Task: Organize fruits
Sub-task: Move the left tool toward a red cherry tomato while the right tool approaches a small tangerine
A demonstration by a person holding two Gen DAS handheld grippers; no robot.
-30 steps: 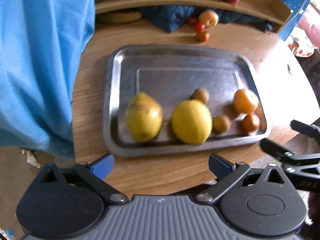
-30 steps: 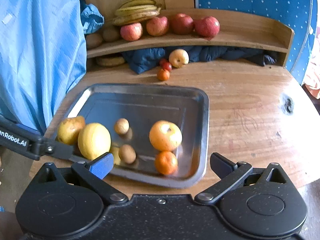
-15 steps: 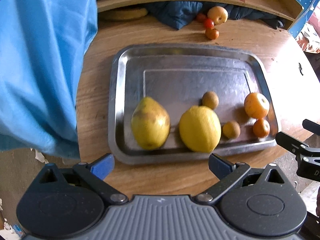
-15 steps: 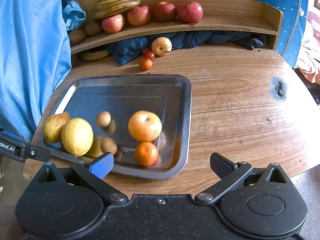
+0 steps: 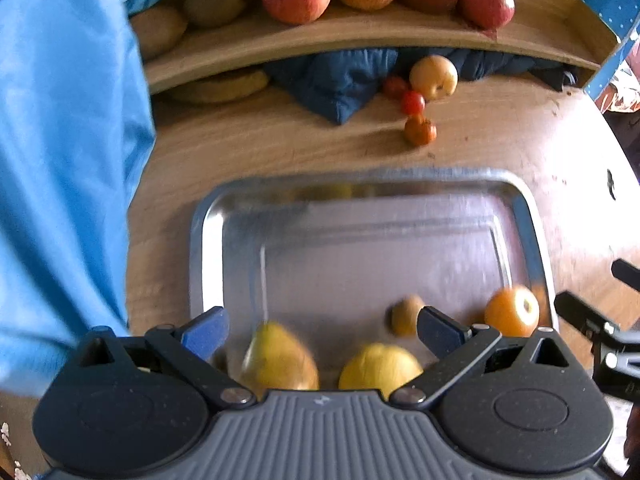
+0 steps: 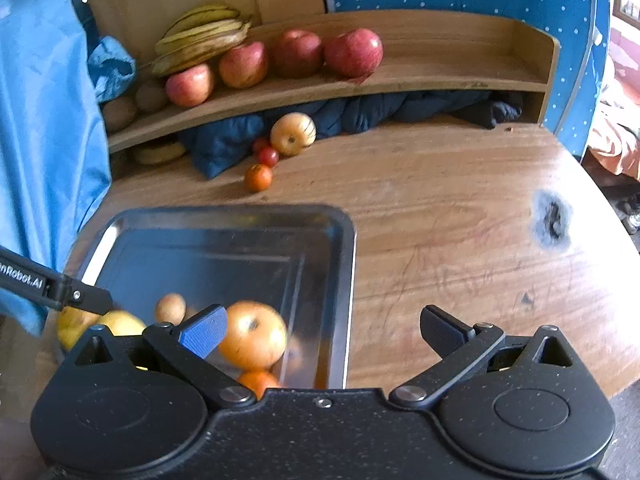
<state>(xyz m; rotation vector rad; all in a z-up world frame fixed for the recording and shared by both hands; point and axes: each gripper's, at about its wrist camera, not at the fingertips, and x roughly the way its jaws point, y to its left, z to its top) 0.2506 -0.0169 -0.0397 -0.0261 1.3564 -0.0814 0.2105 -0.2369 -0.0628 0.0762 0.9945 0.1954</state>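
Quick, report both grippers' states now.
Left gripper: open, holding nothing, above the pear.
Right gripper: open, holding nothing, over the tray edge.

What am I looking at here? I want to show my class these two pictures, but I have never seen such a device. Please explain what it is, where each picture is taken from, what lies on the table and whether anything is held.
No robot is here: a person holds a two-finger tool in each hand, and each carries a camera looking forward along its fingers. One picture comes from the left gripper, the other from the right gripper. Both are open and hold nothing.

On the wooden table lies a metal tray with fruit at its near end: a pear, a lemon, an orange fruit and some smaller ones. Beyond the tray, a few small fruits lie loose beside a dark blue cloth. Behind, a shelf carries apples and bananas.
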